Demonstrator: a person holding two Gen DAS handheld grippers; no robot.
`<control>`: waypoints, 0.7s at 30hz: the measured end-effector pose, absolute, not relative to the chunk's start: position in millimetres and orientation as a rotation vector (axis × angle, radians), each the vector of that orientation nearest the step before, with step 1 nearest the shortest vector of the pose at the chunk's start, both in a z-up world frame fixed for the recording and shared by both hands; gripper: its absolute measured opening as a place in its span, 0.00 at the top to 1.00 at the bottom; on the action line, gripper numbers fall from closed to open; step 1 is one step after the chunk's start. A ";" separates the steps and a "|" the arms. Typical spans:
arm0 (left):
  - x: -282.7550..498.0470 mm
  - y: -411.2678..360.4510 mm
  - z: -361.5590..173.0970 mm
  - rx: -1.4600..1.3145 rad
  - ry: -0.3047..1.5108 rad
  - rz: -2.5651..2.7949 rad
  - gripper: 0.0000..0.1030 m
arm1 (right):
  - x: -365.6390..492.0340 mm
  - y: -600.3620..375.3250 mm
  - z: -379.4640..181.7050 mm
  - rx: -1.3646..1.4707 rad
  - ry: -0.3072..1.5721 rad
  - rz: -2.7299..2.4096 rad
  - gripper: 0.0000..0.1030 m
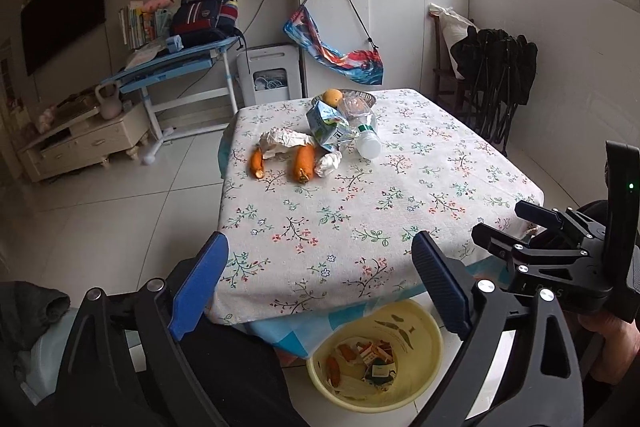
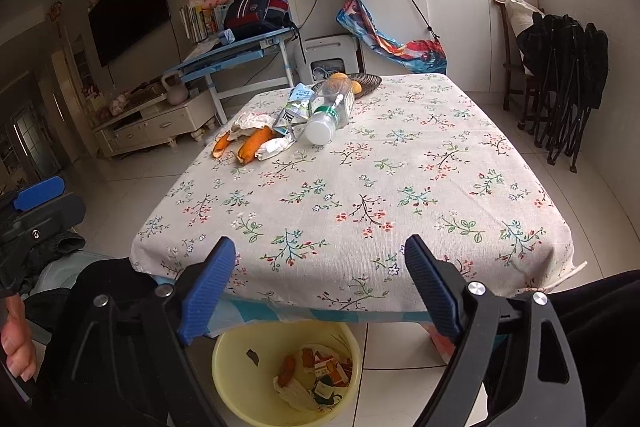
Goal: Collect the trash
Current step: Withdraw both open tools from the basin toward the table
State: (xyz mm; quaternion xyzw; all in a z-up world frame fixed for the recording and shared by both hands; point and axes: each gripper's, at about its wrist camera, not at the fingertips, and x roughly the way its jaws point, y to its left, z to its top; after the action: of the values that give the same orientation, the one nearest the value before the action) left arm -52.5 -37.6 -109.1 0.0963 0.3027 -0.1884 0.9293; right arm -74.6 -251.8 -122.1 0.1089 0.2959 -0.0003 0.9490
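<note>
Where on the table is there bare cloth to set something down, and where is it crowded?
The tablecloth is bare across its near half and right side, up to the near edge above the yellow bin. The far left is crowded: carrot pieces, crumpled paper, carton, plastic bottle, fruit basket.

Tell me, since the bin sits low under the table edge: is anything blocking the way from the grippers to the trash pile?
Nothing visible. Bare tablecloth lies between both open grippers and the pile: peels, carton, bottle. The basin below is open-topped.

We note a matt woven cloth (image 2: 360, 187) on the table, a smooth yellow plastic basin (image 2: 228, 359), a clear glossy plastic bottle (image 2: 332, 103), crumpled paper (image 1: 280, 141), and glossy floor tiles (image 1: 120, 227).
</note>
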 end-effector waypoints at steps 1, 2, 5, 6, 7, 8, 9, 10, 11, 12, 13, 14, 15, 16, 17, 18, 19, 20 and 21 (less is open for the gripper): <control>-52.4 -36.5 -107.8 0.194 0.616 -0.382 0.12 | -76.0 -251.7 -120.6 0.221 0.577 0.002 0.14; -52.9 -35.3 -107.2 0.191 0.614 -0.381 0.12 | -78.0 -251.7 -118.8 0.232 0.552 0.016 0.12; -53.7 -33.5 -105.5 0.186 0.605 -0.372 0.12 | -77.6 -252.7 -117.0 0.273 0.541 0.071 0.10; -53.5 -33.2 -105.0 0.185 0.604 -0.371 0.12 | -75.7 -249.6 -116.0 0.235 0.551 0.063 0.10; -53.5 -33.1 -105.0 0.185 0.602 -0.368 0.12 | -73.6 -244.8 -114.7 0.183 0.561 0.067 0.09; -53.3 -32.9 -104.8 0.185 0.599 -0.365 0.11 | -72.4 -240.6 -113.7 0.147 0.572 0.063 0.07; -53.2 -32.5 -104.7 0.184 0.598 -0.365 0.11 | -71.8 -238.0 -112.9 0.130 0.578 0.047 0.07; -52.5 -32.2 -104.7 0.184 0.598 -0.363 0.11 | -70.9 -236.7 -112.9 0.119 0.590 0.029 0.07; -51.4 -31.9 -104.7 0.182 0.597 -0.360 0.11 | -70.2 -235.6 -113.4 0.105 0.598 0.018 0.07; -50.3 -31.4 -104.6 0.180 0.596 -0.357 0.11 | -69.4 -234.7 -113.3 0.090 0.599 0.006 0.07; -49.4 -30.2 -104.6 0.176 0.595 -0.356 0.11 | -69.5 -233.7 -113.3 0.074 0.596 -0.008 0.07; -47.8 -29.9 -105.0 0.175 0.595 -0.354 0.11 | -69.5 -232.0 -113.2 0.053 0.595 -0.023 0.07; -45.8 -29.7 -105.5 0.173 0.594 -0.349 0.11 | -69.3 -230.0 -113.4 0.030 0.593 -0.036 0.07; -43.0 -29.3 -106.1 0.170 0.595 -0.346 0.11 | -69.8 -228.3 -114.9 0.013 0.590 -0.037 0.07; -40.1 -28.5 -107.1 0.165 0.596 -0.343 0.11 | -69.2 -226.6 -115.7 0.003 0.592 -0.027 0.07; -36.4 -27.7 -108.4 0.161 0.599 -0.340 0.11 | -68.4 -225.2 -116.9 0.000 0.596 -0.011 0.07; -32.1 -26.7 -110.0 0.157 0.601 -0.334 0.11 | -67.4 -223.8 -117.9 -0.002 0.599 0.005 0.07; -27.3 -25.0 -111.4 0.151 0.604 -0.327 0.11 | -65.5 -222.7 -119.0 -0.009 0.604 0.010 0.07; -22.0 -22.6 -112.7 0.143 0.608 -0.320 0.11 | -63.3 -221.8 -119.8 -0.013 0.610 0.013 0.07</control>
State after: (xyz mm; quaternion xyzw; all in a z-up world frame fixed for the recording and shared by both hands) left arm -22.0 -22.6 -112.7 0.0698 0.2980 -0.1569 0.9390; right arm -63.3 -221.8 -119.8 -0.0063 0.3001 0.0064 0.9539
